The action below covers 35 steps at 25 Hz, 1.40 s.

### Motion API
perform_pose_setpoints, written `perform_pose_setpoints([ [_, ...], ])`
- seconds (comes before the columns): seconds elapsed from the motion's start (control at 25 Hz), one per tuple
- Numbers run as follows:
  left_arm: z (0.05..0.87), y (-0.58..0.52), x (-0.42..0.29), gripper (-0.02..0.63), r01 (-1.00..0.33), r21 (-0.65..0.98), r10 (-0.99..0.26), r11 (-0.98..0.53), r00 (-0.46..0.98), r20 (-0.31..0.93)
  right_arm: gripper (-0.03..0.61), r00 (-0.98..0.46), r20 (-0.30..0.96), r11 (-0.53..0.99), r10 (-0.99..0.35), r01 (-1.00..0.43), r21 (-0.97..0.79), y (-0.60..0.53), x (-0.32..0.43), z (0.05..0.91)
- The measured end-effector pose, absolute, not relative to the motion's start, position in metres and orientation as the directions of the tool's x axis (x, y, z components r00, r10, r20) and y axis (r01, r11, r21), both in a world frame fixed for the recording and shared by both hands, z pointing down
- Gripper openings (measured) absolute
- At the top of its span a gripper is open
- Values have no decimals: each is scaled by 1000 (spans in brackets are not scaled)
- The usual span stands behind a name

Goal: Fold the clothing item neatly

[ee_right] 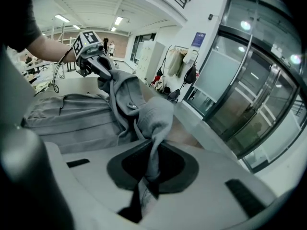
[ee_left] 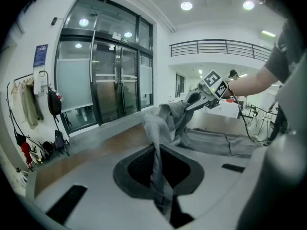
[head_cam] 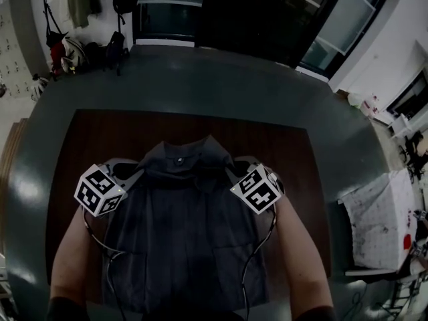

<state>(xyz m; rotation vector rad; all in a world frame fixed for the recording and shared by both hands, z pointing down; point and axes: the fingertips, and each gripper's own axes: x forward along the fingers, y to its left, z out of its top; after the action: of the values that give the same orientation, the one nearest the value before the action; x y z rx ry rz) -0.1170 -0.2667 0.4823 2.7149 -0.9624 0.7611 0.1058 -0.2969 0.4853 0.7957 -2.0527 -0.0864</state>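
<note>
While a grey shirt (head_cam: pixel 184 226) lay on the wooden surface (head_cam: pixel 134 129), the left gripper (head_cam: pixel 137 174) and the right gripper (head_cam: pixel 232 172) each stood clamped on its fabric beside the raised collar (head_cam: pixel 179 154)

The head view looks steeply down on the table (head_cam: pixel 281 146) from its 6 o'clock side. Each gripper view rides close behind its own tongs. The left tongs (ee_left: pixel 160 176) face 3 o'clock, the right tongs (ee_right: pixel 148 171) 9 o'clock — both views share the shirt collar (ee_left: pixel 168 116).
</note>
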Motion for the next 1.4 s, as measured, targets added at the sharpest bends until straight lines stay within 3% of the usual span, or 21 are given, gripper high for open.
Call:
perform_pose_setpoints([
  [0.32, 428, -165, -92, 31, -588, -67, -552, -806, 707, 443, 20, -449, 639, 769, -625, -494, 406, -217, 118, 443],
  [0.56, 387, -33, -82, 31, -637, -154, -641, -756, 671, 371, 20, -501, 571, 759, -651, -457, 464, -105, 137, 406],
  [0.8, 465, 103, -81, 32, -699, -113, -657, -706, 587, 474, 20, -520, 580, 779, -627, -422, 463, 39, 160, 445],
  [1.0, 531, 171, -97, 32, -768, -189, -731, -612, 458, 507, 22, -564, 537, 779, -627, -444, 444, 139, 176, 507],
  [1.4, 598, 238, -104, 34, -859, -133, -764, -495, 357, 537, 54, -559, 613, 810, -558, -526, 259, 208, 192, 586],
])
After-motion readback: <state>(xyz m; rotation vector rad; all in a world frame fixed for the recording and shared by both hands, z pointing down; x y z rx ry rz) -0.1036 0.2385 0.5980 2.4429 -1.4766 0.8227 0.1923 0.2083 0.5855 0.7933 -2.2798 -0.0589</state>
